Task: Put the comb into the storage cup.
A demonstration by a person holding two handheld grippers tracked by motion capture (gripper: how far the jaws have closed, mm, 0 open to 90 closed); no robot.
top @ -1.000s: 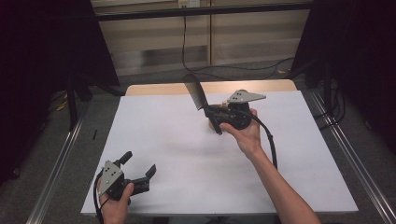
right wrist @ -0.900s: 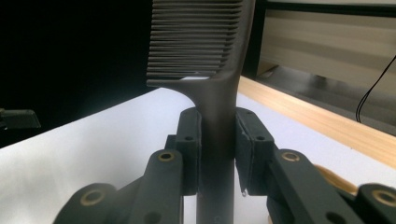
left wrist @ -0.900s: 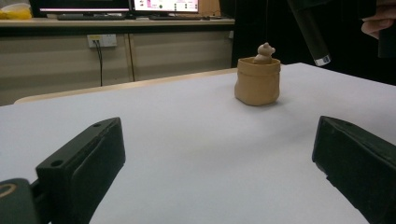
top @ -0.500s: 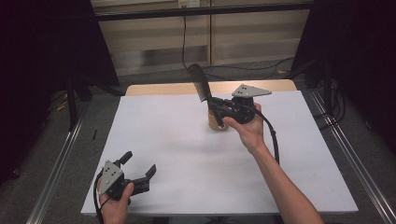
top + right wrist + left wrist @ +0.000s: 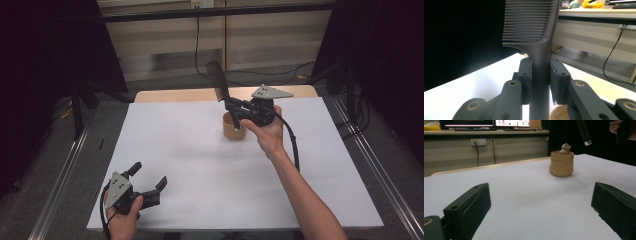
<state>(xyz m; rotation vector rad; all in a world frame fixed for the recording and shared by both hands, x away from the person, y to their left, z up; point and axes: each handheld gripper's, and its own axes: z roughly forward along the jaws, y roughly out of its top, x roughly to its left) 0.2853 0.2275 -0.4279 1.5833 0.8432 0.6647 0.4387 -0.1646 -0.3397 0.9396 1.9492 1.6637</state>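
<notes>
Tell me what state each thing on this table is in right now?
Black plastic comb: clamped by its handle, teeth end up, handle end over the pot.
Small tan round pot: upright on the white table, a small tan figure poking out of its top.
Right gripper: jaws shut on the comb.
Left gripper: jaws open, holding nothing, low over the table's near edge.

Wide bare sheet on the table [image 5: 200,150] between the spread-jawed left gripper [image 5: 148,181] and the tan cup [image 5: 233,127]: open passage. Above that cup, blocked by the black comb [image 5: 218,80] clamped upright in the right gripper [image 5: 233,107], handle end just over the rim, beside the small figure [image 5: 565,148] inside.
</notes>
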